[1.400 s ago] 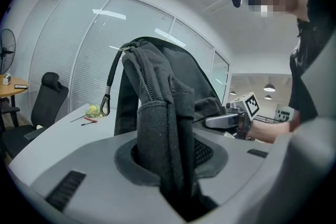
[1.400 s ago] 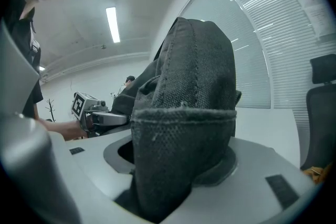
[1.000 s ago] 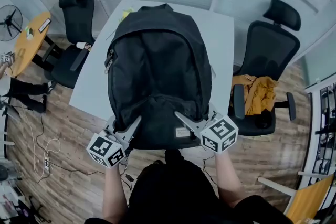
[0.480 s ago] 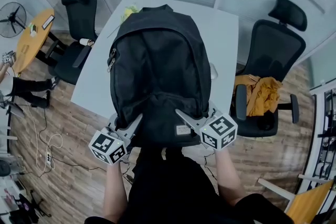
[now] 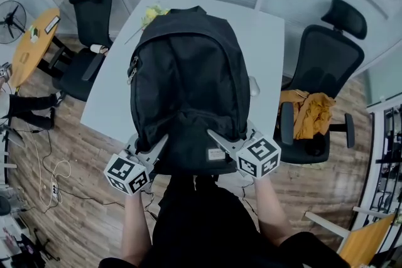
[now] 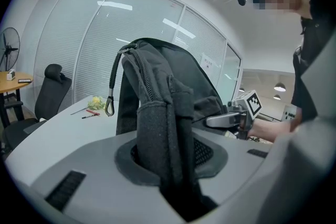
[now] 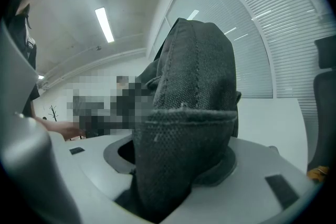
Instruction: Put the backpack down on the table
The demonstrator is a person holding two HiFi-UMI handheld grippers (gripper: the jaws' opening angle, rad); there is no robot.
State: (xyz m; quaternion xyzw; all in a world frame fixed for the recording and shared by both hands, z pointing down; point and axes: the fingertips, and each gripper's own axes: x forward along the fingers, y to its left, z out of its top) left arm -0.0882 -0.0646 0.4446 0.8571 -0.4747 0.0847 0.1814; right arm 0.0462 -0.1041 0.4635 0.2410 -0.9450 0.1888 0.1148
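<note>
A black backpack (image 5: pixel 188 78) hangs over the near end of the white table (image 5: pixel 267 47), filling the middle of the head view. My left gripper (image 5: pixel 160 146) is shut on the pack's lower left edge, and its fabric (image 6: pixel 163 134) fills the jaws in the left gripper view. My right gripper (image 5: pixel 217 138) is shut on the lower right edge, where thick padded fabric (image 7: pixel 184 149) sits between the jaws. Whether the pack's bottom touches the table is hidden by the pack itself.
A black office chair (image 5: pixel 326 72) with an orange cloth (image 5: pixel 308 113) stands right of the table, another chair (image 5: pixel 88 28) at its left. Yellow flowers (image 5: pixel 152 12) and small tools (image 6: pixel 90 112) lie at the table's far left. A round wooden table (image 5: pixel 28 41) and a fan (image 5: pixel 11 14) are far left.
Both grippers and the backpack have sunk slightly and shifted a little toward the table; the grips are unchanged.
</note>
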